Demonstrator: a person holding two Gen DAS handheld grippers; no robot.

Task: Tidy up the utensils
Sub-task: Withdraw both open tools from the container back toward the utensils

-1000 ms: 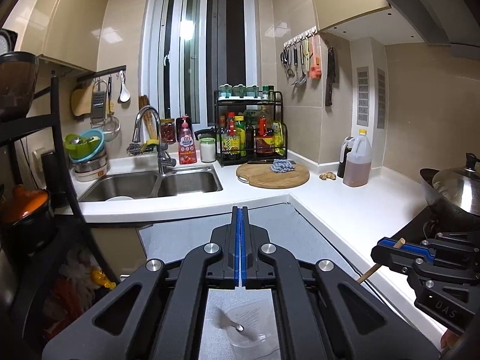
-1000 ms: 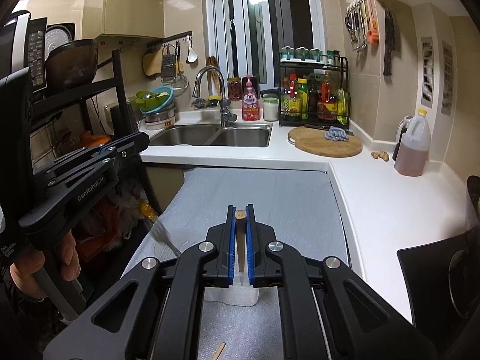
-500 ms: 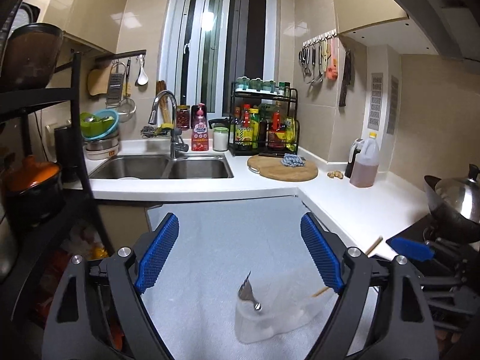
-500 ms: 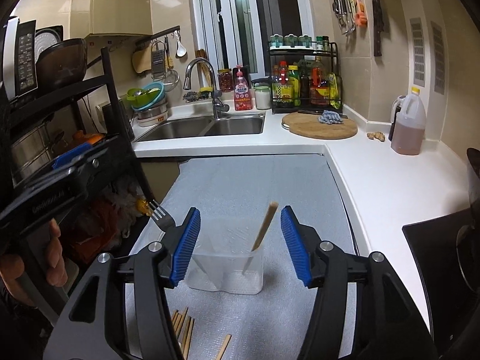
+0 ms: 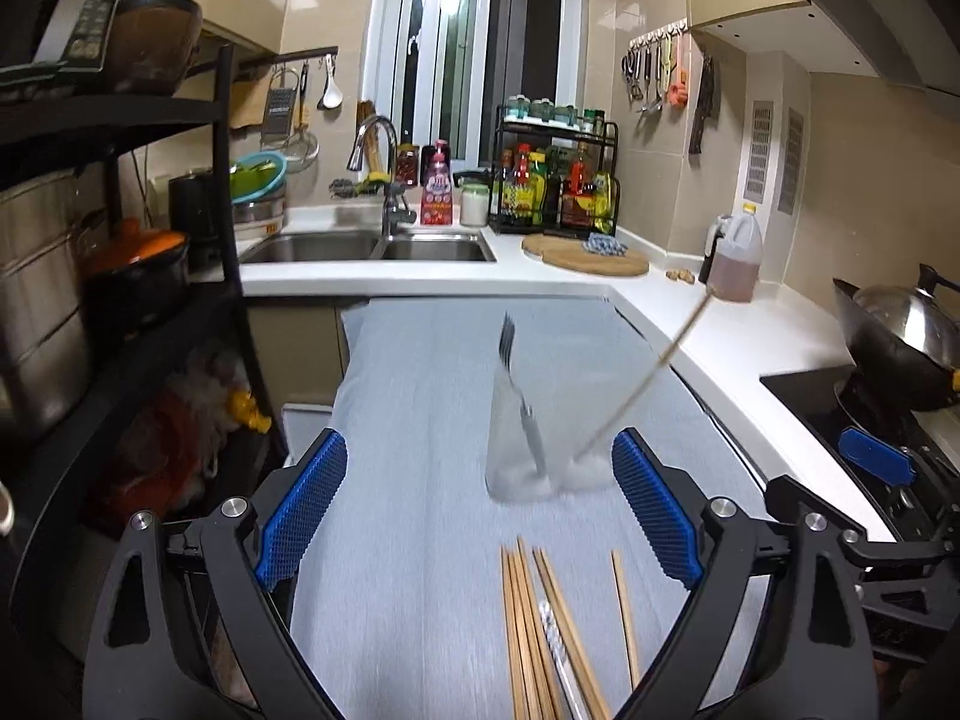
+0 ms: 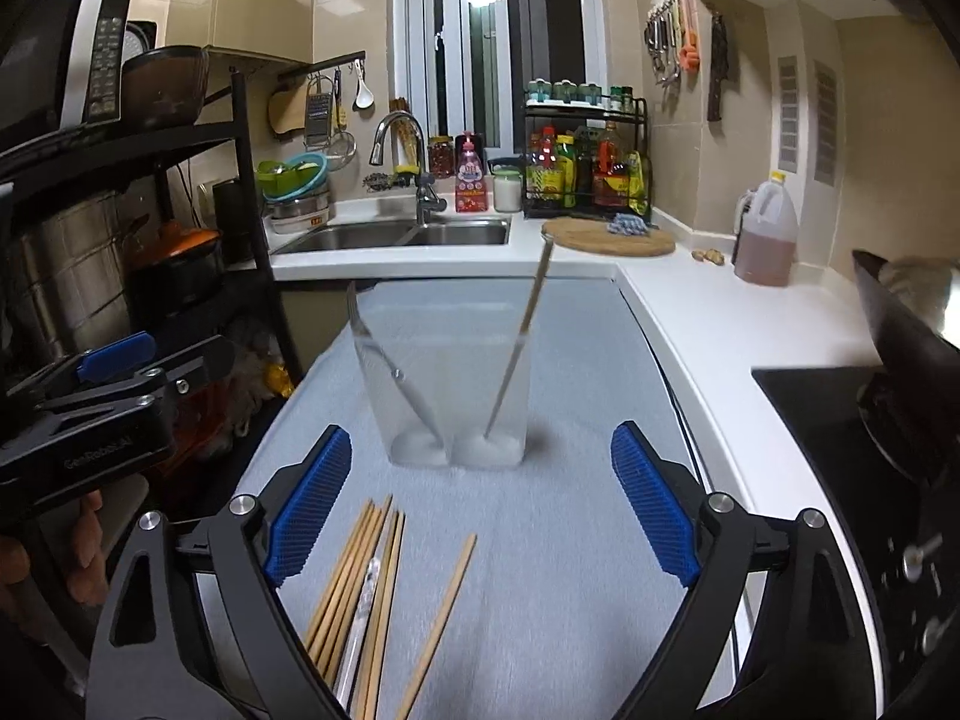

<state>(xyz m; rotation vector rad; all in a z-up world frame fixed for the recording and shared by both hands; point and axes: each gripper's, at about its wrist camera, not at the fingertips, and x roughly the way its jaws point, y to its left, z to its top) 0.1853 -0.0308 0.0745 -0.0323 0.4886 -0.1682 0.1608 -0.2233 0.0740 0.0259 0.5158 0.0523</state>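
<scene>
A clear plastic holder (image 6: 456, 396) with two compartments stands on the grey mat (image 6: 540, 540); it also shows in the left wrist view (image 5: 543, 420). A metal fork (image 6: 384, 360) leans in its left compartment and one wooden chopstick (image 6: 522, 336) leans in its right one. Both show in the left wrist view: the fork (image 5: 522, 396) and the chopstick (image 5: 648, 372). Several loose chopsticks (image 6: 360, 594) and a clear-handled utensil (image 6: 360, 606) lie on the mat in front of the holder. My left gripper (image 5: 480, 510) and right gripper (image 6: 480, 504) are both open and empty, just short of the holder.
A white counter (image 6: 750, 324) runs along the right with an oil jug (image 6: 768, 234), a cutting board (image 6: 606, 237) and a wok on the hob (image 5: 900, 336). A sink (image 6: 396, 234) lies behind. A black shelf rack (image 6: 180, 180) stands left.
Both grippers opened and drew back. The left let go of the fork, the right let go of the chopstick; both now stand in the holder. The loose chopsticks came into view.
</scene>
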